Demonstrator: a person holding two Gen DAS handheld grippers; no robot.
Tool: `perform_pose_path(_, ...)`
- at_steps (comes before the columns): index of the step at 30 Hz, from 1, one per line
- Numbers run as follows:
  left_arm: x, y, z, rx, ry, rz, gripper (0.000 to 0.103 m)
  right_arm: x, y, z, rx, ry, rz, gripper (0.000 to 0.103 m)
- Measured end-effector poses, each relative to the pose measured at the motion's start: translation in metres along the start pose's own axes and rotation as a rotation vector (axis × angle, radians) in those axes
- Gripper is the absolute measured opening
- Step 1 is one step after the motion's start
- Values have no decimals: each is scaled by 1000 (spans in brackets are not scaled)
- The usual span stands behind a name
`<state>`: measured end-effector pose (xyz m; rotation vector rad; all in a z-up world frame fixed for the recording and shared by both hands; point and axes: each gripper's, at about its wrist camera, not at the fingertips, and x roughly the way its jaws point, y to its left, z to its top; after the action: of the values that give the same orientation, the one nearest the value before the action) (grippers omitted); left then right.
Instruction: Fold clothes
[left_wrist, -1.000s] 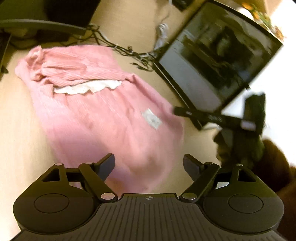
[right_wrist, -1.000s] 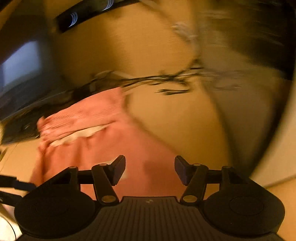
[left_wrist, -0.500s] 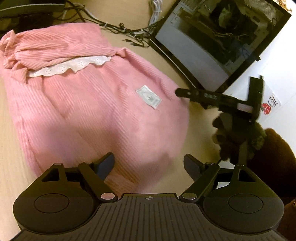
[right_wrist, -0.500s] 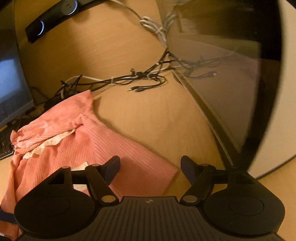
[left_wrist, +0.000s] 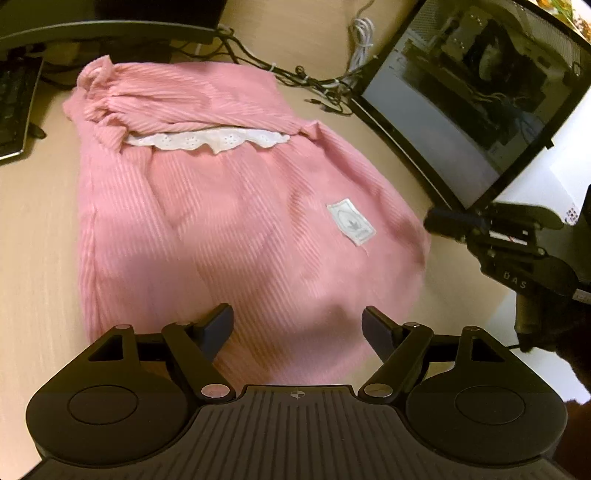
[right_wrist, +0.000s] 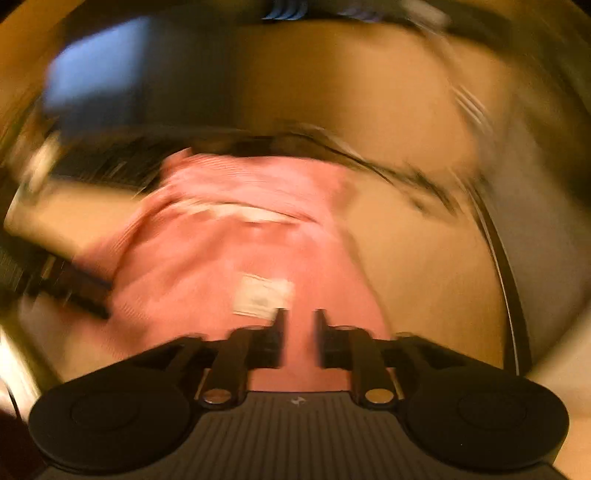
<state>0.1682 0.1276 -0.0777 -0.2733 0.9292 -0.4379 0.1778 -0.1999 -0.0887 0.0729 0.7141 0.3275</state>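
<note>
Left wrist view: looking down on a pink garment (left_wrist: 229, 229) spread flat on the worktop (left_wrist: 37, 229), with a grey-white label (left_wrist: 351, 221) sewn on as the fixed mark. Beyond the label and to its left, a strip of white lace trim (left_wrist: 207, 139) under a turned-over band of cloth. Long axis running from that lace end down past the label to the hem nearest the camera.

Left claw (left_wrist: 297, 325) spread wide and empty, hanging over the hem below and left of the label, pads clear of the cloth.

Right claw (right_wrist: 298, 325) coming in from the label's right, at the garment's side edge. In its own badly blurred view, poised just below the label over pink cloth, jaws narrow and opening. Cloth visible through the gap, seemingly lying beneath rather than pinched, though too smeared to be sure.

Judged from this: right claw much the nearer to the label and the side edge, left claw nearer to the hem. Probably a matter of taking the edge right of the label and carrying it across, at right angles to the long axis. Risk of snagging one layer only.
</note>
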Motion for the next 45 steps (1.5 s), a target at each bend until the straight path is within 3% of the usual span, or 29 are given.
perform_pose_path(2, 0, -1, -2, -7, -14, -1, 88, -1, -36, -6, 269, 26, 10, 42)
perform_pose_path(4, -2, 0, -3, -22, -17, -8, 88, 2, -59, -17, 456, 33, 47, 41)
perform_pose_path(9, -5, 3, -5, -38, -14, -25, 90, 21, -89, -33, 771, -9, 171, 41)
perform_pose_path(12, -5, 4, -5, -37, -16, -36, 93, 39, -93, -28, 853, -51, 202, 41)
perform_pose_path(14, -5, 2, -5, -26, -15, -32, 93, 46, -87, -18, 801, -74, 176, 33)
perform_pose_path(15, -5, 1, -5, -17, -13, -25, 93, 45, -79, -10, 728, -93, 157, 16)
perform_pose_path(16, -5, -1, -5, -9, -10, -19, 93, 43, -68, 0, 637, -113, 136, 10)
perform_pose_path(21, -4, -3, -6, 0, -10, -5, 94, 17, 29, 25, -188, -164, -41, 2)
perform_pose_path(23, -4, -3, -6, 2, -12, -7, 95, 17, 48, 19, -336, -99, 14, 1)
perform_pose_path(27, -3, -4, -7, 1, -20, -10, 98, 24, 68, -2, -431, 54, 128, 1)
perform_pose_path(29, -3, -5, -7, -2, -25, -8, 98, 24, 73, -11, -419, 108, 179, 1)
perform_pose_path(31, -3, -6, -8, -6, -29, -7, 98, 14, 70, -12, -387, 97, 210, 3)
perform_pose_path(32, -3, -6, -8, -7, -29, -7, 98, 8, 67, -9, -371, 75, 200, 9)
perform_pose_path(34, -3, -6, -7, -8, -29, -7, 98, -1, 50, -1, -289, 14, 134, 32)
perform_pose_path(35, -3, -6, -7, -8, -28, -7, 98, -2, 37, 4, -211, -18, 91, 51)
perform_pose_path(36, -3, -6, -7, -8, -28, -7, 98, -1, 22, 7, -130, -37, 47, 62)
perform_pose_path(40, -3, -5, -7, -8, -31, -11, 100, 12, -37, 5, 202, -48, -117, 62)
perform_pose_path(43, -2, -6, -7, 2, -26, -10, 101, 19, -50, -3, 306, -43, -102, 61)
perform_pose_path(45, -2, -6, -6, 4, -23, -11, 102, 24, -46, -6, 305, -54, -77, 61)
